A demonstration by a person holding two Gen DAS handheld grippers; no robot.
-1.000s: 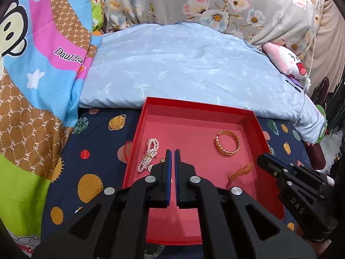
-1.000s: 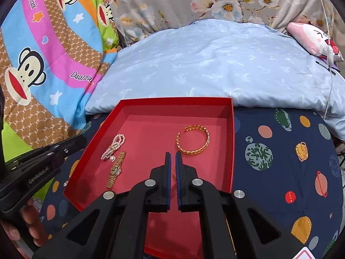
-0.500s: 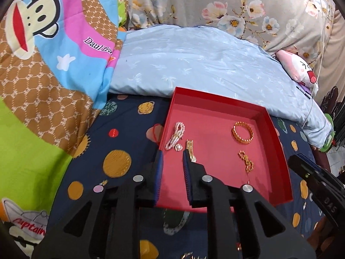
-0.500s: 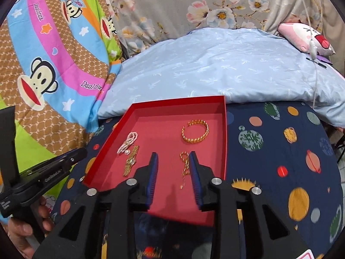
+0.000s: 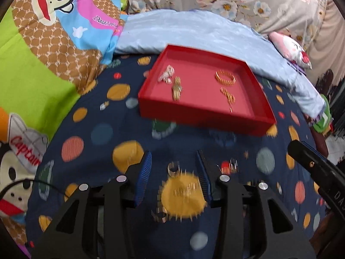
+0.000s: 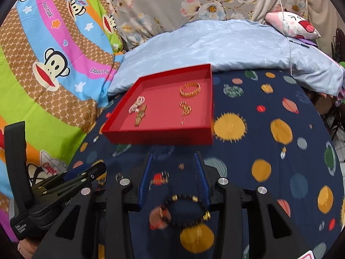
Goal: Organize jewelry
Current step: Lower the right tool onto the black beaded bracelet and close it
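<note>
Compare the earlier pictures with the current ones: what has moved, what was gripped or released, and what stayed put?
Both grippers drew back from the red tray toward its near side. The left gripper and right gripper have just been opening; nothing is held. A dark bead bracelet now lies below the right one. The pearl bracelet, gold bangle and two gold chains stayed in the tray.

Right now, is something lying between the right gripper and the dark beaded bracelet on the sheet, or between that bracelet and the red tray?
Nothing visible blocks either path. The right gripper is open and empty above the dark beaded bracelet. Only bare patterned sheet lies between the bracelet and the red tray, whose low front wall must be cleared.
</note>
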